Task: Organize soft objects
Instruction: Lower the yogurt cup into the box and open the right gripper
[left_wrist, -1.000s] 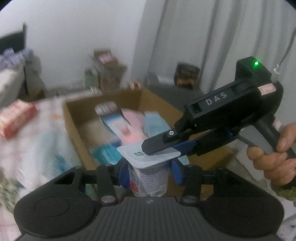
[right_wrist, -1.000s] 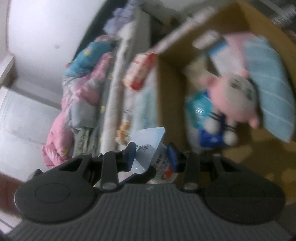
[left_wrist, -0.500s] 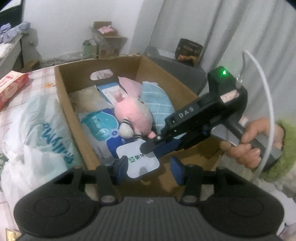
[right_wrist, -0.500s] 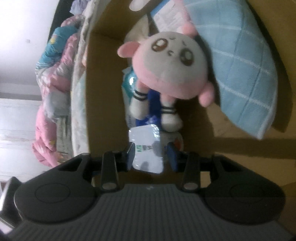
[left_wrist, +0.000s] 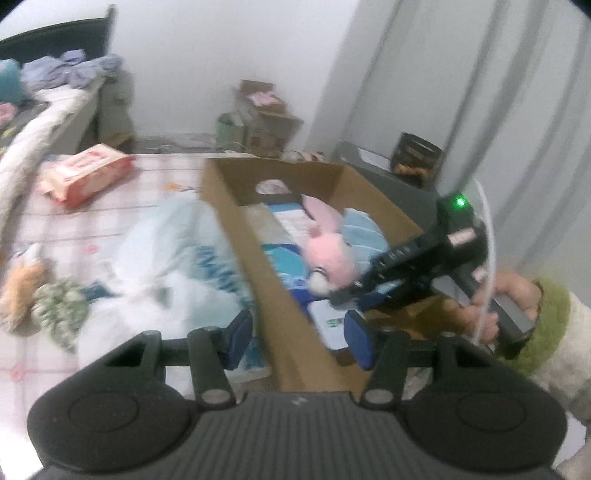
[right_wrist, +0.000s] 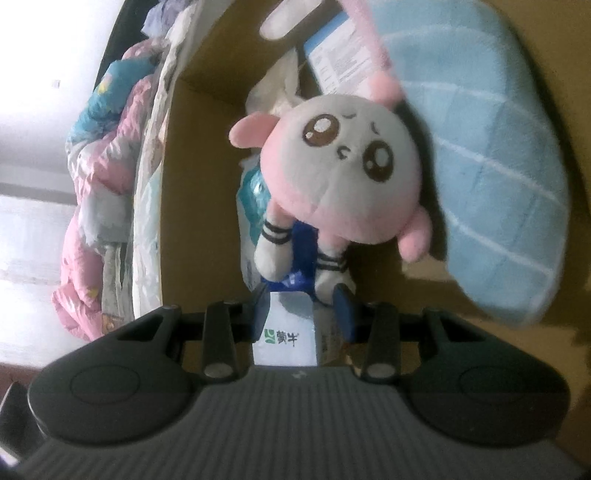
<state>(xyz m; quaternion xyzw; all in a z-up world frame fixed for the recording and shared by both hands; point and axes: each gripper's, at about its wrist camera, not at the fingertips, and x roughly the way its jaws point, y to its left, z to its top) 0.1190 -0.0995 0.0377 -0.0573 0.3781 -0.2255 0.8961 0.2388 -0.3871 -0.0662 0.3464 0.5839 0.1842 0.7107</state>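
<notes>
My right gripper (right_wrist: 303, 314) is low inside the cardboard box (left_wrist: 240, 206), and its jaws are closing on a yogurt cup (right_wrist: 286, 339) with a white lid and green logo. In the left wrist view the cup (left_wrist: 328, 325) hangs at that gripper's (left_wrist: 343, 299) tips, near the box's front. A pink plush (right_wrist: 340, 184) and a blue checked pillow (right_wrist: 498, 166) lie just beyond it. My left gripper (left_wrist: 299, 339) hangs over the box's left wall; its jaws are opening and hold nothing.
A white plastic bag (left_wrist: 166, 266) with blue letters lies against the box's left wall on the checked cloth. Further left are a red-and-white pack (left_wrist: 85, 177) and small plush toys (left_wrist: 44, 295). A hand in a green cuff (left_wrist: 517, 306) holds the right gripper. Quilts (right_wrist: 99, 184) pile beyond the box.
The cup has passed from my left gripper to the right one, which sank into the box with it. My left gripper opened and slid left over the box wall.
</notes>
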